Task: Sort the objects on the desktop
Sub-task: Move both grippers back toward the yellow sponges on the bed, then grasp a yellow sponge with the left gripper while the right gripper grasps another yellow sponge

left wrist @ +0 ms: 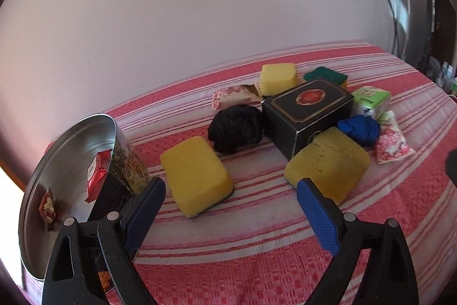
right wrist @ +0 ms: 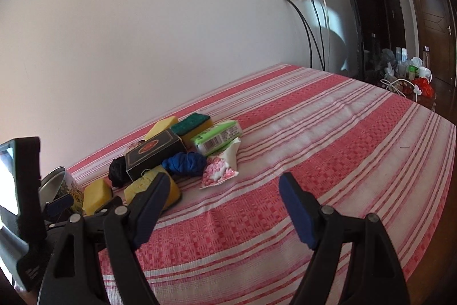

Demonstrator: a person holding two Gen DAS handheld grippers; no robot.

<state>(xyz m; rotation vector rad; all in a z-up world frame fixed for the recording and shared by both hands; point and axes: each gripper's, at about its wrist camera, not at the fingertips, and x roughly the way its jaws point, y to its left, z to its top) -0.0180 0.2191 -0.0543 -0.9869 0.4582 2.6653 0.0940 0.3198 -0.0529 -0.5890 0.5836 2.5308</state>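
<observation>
I am holding my left claw [left wrist: 231, 190] tilted downward with its blue-padded fingers [left wrist: 317, 216] spread wide and nothing between them. I am holding my right claw [right wrist: 225, 187] likewise angled down, jaws apart and empty.

Box [left wrist: 307, 112] in the middle of the cloth [left wrist: 257, 262], sponges [left wrist: 197, 176] before it, tin [left wrist: 74, 179] far left, packets [left wrist: 97, 176] inside

Home room, striped tablecloth [right wrist: 328, 116], television [right wrist: 371, 19]
</observation>
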